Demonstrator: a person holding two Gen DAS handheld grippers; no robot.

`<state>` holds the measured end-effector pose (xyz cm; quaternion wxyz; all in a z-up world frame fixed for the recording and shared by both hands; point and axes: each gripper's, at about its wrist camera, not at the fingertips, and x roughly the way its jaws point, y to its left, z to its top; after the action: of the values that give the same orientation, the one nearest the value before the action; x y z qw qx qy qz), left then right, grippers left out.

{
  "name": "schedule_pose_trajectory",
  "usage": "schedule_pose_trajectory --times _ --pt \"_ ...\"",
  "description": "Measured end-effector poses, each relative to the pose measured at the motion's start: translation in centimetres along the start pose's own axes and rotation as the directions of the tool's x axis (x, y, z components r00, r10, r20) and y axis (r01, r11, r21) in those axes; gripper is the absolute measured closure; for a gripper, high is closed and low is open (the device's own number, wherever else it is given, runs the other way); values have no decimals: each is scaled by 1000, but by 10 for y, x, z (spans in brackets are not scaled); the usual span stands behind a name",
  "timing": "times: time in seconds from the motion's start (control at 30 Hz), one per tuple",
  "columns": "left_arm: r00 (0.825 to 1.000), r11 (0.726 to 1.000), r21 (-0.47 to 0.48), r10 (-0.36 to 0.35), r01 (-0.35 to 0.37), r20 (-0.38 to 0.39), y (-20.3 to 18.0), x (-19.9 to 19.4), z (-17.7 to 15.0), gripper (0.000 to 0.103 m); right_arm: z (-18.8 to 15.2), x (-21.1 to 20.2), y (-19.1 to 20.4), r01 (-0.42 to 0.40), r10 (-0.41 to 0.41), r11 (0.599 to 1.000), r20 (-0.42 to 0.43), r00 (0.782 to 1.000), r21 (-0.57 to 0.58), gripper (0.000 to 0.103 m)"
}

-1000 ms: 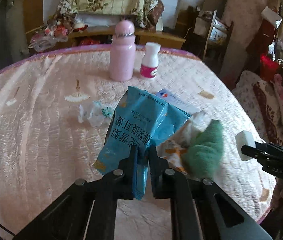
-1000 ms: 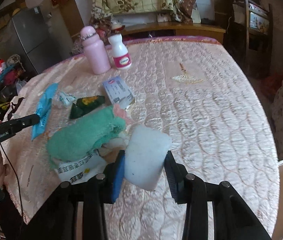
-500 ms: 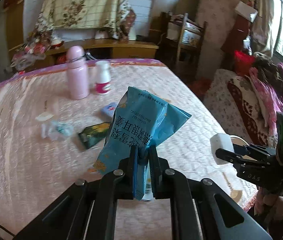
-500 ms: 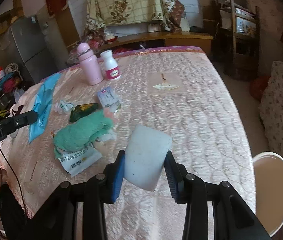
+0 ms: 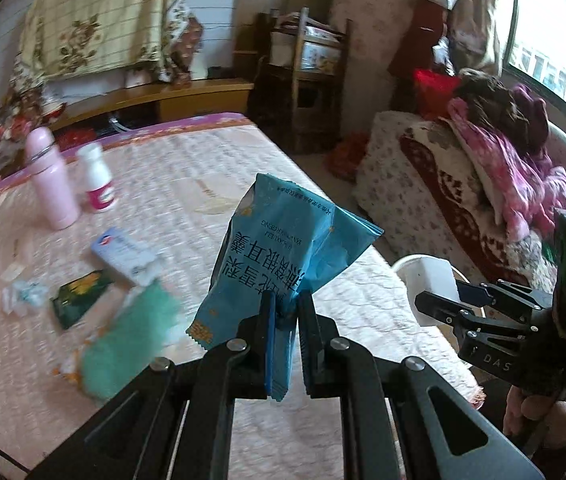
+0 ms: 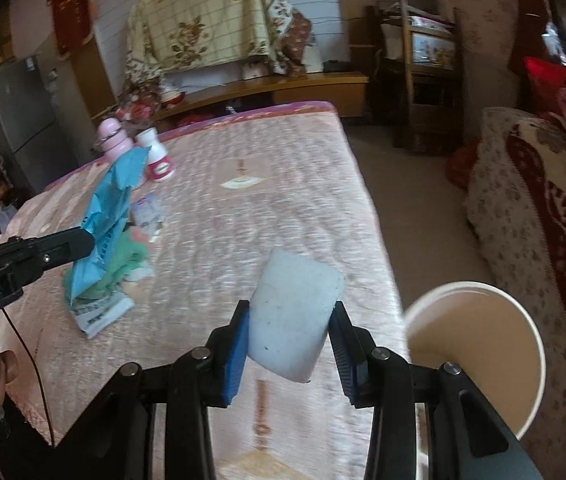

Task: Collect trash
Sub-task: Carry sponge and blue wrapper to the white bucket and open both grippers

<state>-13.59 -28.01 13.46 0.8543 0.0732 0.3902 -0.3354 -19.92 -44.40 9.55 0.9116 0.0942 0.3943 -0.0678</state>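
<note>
Left gripper (image 5: 285, 312) pinches crinkled glossy blue wrapper (image 5: 283, 248), held above quilted pink table cover (image 6: 243, 220). Right gripper (image 6: 289, 344) clamps matte white rounded foam block (image 6: 295, 316) beside round cream bin (image 6: 479, 344), off the table's edge

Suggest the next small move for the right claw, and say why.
Probably carry the white block rightward over the white bin and release. The right claw already clamps it, and the bin's open mouth sits just beyond the table edge.
</note>
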Motion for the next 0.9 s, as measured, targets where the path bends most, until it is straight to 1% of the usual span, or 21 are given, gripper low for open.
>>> schedule_pose_trajectory --times 0.17,0.43,0.57,0.8,0.9 --pt "999 999 26 -46 47 -19 -31 18 5 92 -8 -11 -35 48 -48 997 1 999 56 62" --pt "992 988 96 -112 117 -56 -88 45 7 92 -28 -23 -91 133 -131 981 -24 991 142 61" --pt "987 983 113 -139 147 -74 -108 57 8 92 -35 -28 -114 163 -159 970 -35 987 183 61" --pt "975 973 110 -193 205 -112 -132 78 5 92 -45 -33 -146 217 -210 948 -55 976 234 60" --pt "968 967 112 -215 229 -126 -141 85 3 92 -48 -31 -156 231 -222 939 -66 973 255 57"
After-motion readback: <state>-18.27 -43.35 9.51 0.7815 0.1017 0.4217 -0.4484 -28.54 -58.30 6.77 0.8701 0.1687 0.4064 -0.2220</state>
